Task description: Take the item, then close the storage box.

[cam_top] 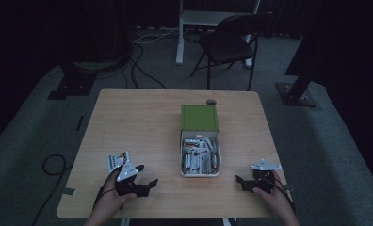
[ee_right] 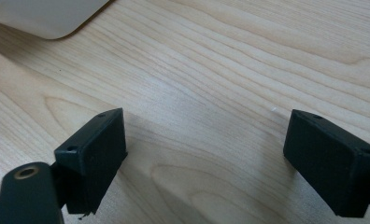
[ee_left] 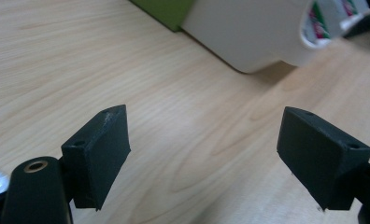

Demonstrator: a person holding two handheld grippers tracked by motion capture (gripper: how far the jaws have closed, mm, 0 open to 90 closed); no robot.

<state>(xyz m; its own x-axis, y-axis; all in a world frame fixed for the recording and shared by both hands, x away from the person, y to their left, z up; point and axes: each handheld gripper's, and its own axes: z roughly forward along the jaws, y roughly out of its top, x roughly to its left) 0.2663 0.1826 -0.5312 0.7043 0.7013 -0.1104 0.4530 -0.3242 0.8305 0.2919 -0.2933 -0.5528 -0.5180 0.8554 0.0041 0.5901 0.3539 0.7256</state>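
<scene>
Overhead, the left gripper [cam_top: 144, 184] sits near the table's [cam_top: 142, 122] front edge with a small packet [cam_top: 117, 160] just behind it; the white tray [cam_top: 200, 173] of packets lies between both hands, long axis running away from the person, the right gripper [cam_top: 243, 182] about as near. Along the left gripper's own view, jaws spread, empty, the tray [ee_left: 248, 32] ahead and rightward. Right gripper [ee_right: 204, 154] likewise released over bare wood, tray corner [ee_right: 43, 16] upper left.

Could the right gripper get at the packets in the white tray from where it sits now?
Probably yes. The right gripper stands open, nothing between its jaws, with bare table between it and the white tray. The tray is open-topped, its packets exposed.
</scene>
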